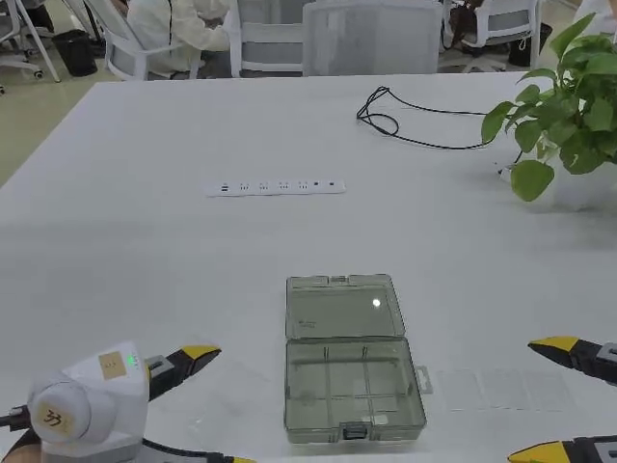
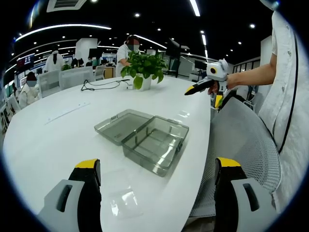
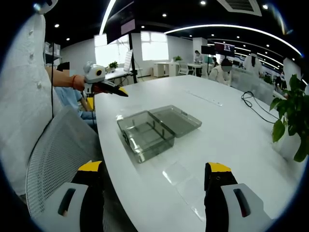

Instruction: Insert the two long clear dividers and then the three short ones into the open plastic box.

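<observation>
The plastic box (image 1: 354, 386) is smoky grey-green and see-through. It lies open on the white desk (image 1: 145, 260), close to the desk's near edge. Its lid (image 1: 342, 307) is folded flat back on the far side, hinged to the deeper tray (image 1: 318, 395), which sits nearer. A small latch (image 1: 354, 431) sits at the middle of the tray's near wall. Faint straight lines cross the tray's floor; whether they are moulded ribs or fitted pieces cannot be told. Just right of the box, clear flat dividers (image 1: 501, 389) lie side by side in a row, hardly visible against the white. Another clear sheet (image 2: 126, 200) lies flat left of the box, apart from it.
</observation>
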Demonstrator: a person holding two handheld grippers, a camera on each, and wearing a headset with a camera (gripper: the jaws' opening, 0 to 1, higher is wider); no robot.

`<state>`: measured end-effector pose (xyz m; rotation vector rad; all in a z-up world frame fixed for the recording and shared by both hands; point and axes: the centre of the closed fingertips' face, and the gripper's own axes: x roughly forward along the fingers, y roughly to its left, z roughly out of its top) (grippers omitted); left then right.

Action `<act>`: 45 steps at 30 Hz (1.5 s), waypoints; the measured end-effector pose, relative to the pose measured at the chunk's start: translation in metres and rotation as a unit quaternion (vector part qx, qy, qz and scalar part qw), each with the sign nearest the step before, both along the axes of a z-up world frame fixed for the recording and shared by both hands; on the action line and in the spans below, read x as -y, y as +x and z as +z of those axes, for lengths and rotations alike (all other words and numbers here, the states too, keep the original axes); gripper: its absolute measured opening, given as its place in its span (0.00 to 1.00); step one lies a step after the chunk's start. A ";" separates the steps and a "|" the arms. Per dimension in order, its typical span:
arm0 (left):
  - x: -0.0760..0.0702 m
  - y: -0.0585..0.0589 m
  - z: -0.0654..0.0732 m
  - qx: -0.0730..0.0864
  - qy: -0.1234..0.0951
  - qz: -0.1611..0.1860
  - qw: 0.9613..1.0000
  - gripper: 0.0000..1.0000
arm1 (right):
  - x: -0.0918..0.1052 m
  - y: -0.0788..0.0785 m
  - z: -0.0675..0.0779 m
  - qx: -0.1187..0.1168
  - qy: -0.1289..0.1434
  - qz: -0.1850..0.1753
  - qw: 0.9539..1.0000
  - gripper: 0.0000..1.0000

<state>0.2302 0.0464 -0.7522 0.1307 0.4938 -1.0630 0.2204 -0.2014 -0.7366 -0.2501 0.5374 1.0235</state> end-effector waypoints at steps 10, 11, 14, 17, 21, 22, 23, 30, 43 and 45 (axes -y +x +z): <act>0.000 0.001 0.000 0.000 -0.001 0.000 1.000 1.00 | 0.000 0.000 0.000 0.000 0.001 -0.001 1.000 0.86; 0.000 0.001 0.000 0.000 -0.001 0.000 1.000 1.00 | 0.000 0.000 0.000 0.001 0.001 -0.001 1.000 0.86; 0.001 0.001 0.000 -0.001 -0.001 0.000 1.000 1.00 | 0.000 0.000 0.000 0.000 0.001 -0.001 1.000 0.86; 0.001 0.000 -0.001 -0.001 -0.001 -0.001 1.000 1.00 | 0.000 0.000 -0.001 0.000 0.001 -0.001 1.000 0.86; 0.001 0.000 0.000 -0.001 0.000 -0.001 1.000 1.00 | -0.001 -0.001 -0.001 -0.001 0.001 -0.001 1.000 0.86; 0.001 0.000 0.000 -0.001 0.000 -0.001 1.000 1.00 | -0.001 -0.001 -0.001 0.000 0.001 -0.001 1.000 0.86; 0.002 0.000 0.001 -0.001 0.000 -0.002 1.000 1.00 | -0.001 -0.001 -0.001 0.000 0.002 -0.001 1.000 0.86; 0.002 0.000 0.001 0.001 -0.001 -0.002 1.000 1.00 | -0.002 -0.002 0.000 0.001 0.003 -0.002 1.000 0.86; 0.004 -0.001 0.002 0.001 -0.001 -0.005 1.000 1.00 | -0.001 -0.003 0.000 0.002 0.004 -0.003 1.000 0.86; 0.004 -0.001 0.001 0.000 0.000 -0.005 1.000 1.00 | -0.001 -0.003 0.000 0.003 0.004 -0.003 1.000 0.86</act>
